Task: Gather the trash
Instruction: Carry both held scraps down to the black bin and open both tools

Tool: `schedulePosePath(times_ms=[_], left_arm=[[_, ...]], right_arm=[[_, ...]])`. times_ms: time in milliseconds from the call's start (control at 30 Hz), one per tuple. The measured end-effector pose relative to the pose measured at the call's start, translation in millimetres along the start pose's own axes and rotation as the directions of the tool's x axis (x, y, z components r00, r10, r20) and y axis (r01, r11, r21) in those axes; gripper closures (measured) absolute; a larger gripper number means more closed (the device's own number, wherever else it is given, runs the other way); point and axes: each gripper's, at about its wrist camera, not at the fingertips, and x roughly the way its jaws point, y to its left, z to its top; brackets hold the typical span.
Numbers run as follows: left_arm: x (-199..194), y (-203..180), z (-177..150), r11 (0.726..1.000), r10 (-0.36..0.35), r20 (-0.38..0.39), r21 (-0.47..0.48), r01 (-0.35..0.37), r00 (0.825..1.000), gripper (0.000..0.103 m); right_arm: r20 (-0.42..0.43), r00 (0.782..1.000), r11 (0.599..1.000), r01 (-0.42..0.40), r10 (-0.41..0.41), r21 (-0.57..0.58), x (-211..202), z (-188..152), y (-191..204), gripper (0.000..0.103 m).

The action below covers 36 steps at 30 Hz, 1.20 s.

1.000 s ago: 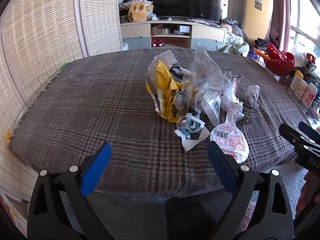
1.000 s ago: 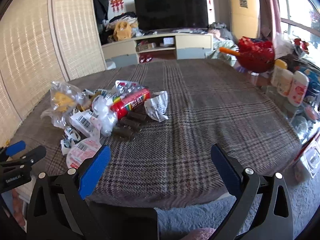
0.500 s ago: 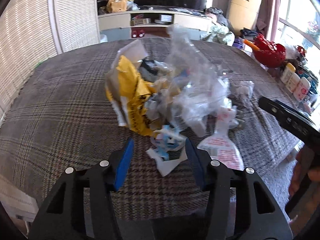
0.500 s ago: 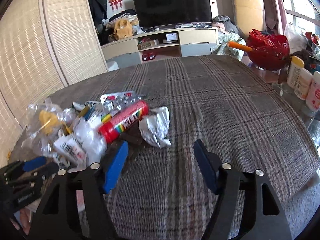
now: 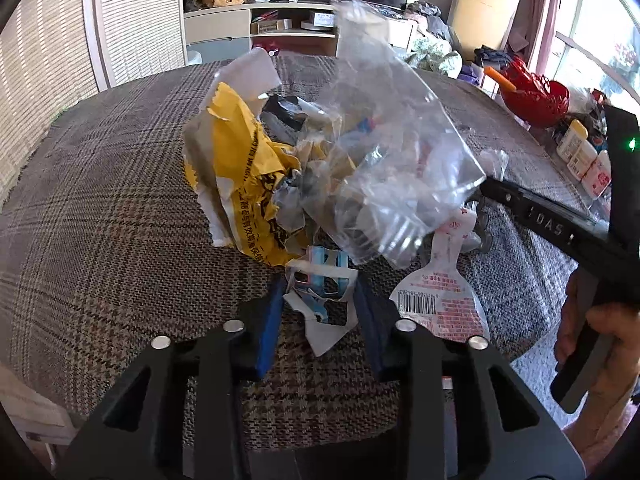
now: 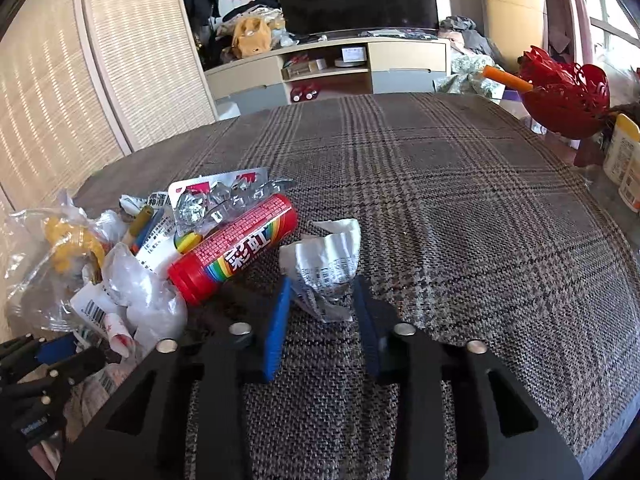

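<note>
**Both grippers closing on scraps at the near edge of the litter heap**

While the plaid-covered counter [image 5: 100,208] carries one loose heap of litter, each gripper straddles its own piece. At the left, the left gripper [image 5: 320,304] has its blue fingers [image 5: 270,328] closing around a torn blue-and-white paper carton scrap [image 5: 322,296]; it lies flat between them, just touching or nearly so, and I cannot tell whether the pads press yet. Beyond it rise a crumpled yellow printed bag [image 5: 244,184] and a stiff, clear plastic bag [image 5: 384,168], glossy and creased. A flat white pouch [image 5: 444,296] with a barcode lies just right of the fingers. Further right, the right gripper [image 6: 322,304] is likewise closing on a crumpled white printed wrapper [image 6: 324,268], which sits directly ahead, its bulk slightly beyond the fingertips. A smooth red cylindrical tube [image 6: 236,248] lies just left of it, long axis slanting far-right.
</note>
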Motion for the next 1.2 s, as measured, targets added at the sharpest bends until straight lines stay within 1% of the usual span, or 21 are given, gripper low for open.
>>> schedulePosePath(times_ms=[67, 100, 133, 300, 433, 633, 800, 900, 1000, 1133, 1200], left_arm=[[-2.9, 4.9, -0.9, 1.0, -0.01, 0.005, -0.009, 0.01, 1.0, 0.077], [-3.4, 5.1, -0.7, 1.0, -0.011, 0.006, -0.011, 0.011, 1.0, 0.081], [-3.8, 5.5, -1.1, 1.0, -0.014, 0.006, -0.013, 0.014, 1.0, 0.088], [-11.0, 5.2, -4.7, 1.0, -0.014, 0.015, -0.023, 0.014, 1.0, 0.089], [-25.2, 3.2, -7.4, 1.0, 0.0, 0.034, -0.015, 0.0, 0.999, 0.089], [-73.1, -3.7, -17.6, 1.0, 0.007, 0.112, 0.002, -0.008, 0.994, 0.089], [-115.5, -19.8, -43.2, 1.0, 0.006, 0.168, 0.028, -0.011, 0.986, 0.089], [-129.6, -27.8, -58.4, 0.999, 0.011, 0.175, 0.035, -0.018, 0.985, 0.089], [-137.5, -35.3, -78.8, 0.999, -0.008, 0.171, 0.041, 0.001, 0.985, 0.089], [-131.8, -44.1, -107.6, 0.998, -0.032, 0.119, 0.049, 0.026, 0.992, 0.089], [-122.5, -45.4, -123.5, 0.998, -0.055, 0.073, 0.034, 0.052, 0.996, 0.088]], right_arm=[[0.004, 1.0, 1.0, 0.005, -0.005, -0.009, -1.2, -1.0, -0.1, 0.078], [0.004, 1.0, 1.0, 0.005, -0.005, -0.011, -1.5, -1.2, 0.6, 0.08], [0.006, 1.0, 1.0, 0.008, -0.008, -0.014, -2.4, -1.6, 1.2, 0.082], [0.025, 0.999, 1.0, 0.022, -0.021, -0.022, -12.6, -4.0, 5.1, 0.084], [0.068, 0.997, 0.999, 0.038, -0.037, -0.01, -38.3, -2.6, 2.3, 0.084], [0.141, 0.99, 1.0, 0.026, -0.024, -0.013, -96.2, -9.2, 2.7, 0.084], [0.19, 0.982, 1.0, 0.014, -0.014, 0.0, -142.0, -31.5, -0.6, 0.084], [0.176, 0.984, 1.0, 0.004, -0.002, -0.014, -157.4, -50.0, 0.3, 0.084], [0.148, 0.989, 0.999, -0.02, 0.025, -0.037, -168.3, -68.5, 1.8, 0.084], [0.066, 0.994, 0.994, -0.088, 0.092, -0.069, -171.6, -101.8, 7.0, 0.083], [0.017, 0.992, 0.99, -0.12, 0.121, -0.07, -166.2, -118.7, 8.2, 0.083]])
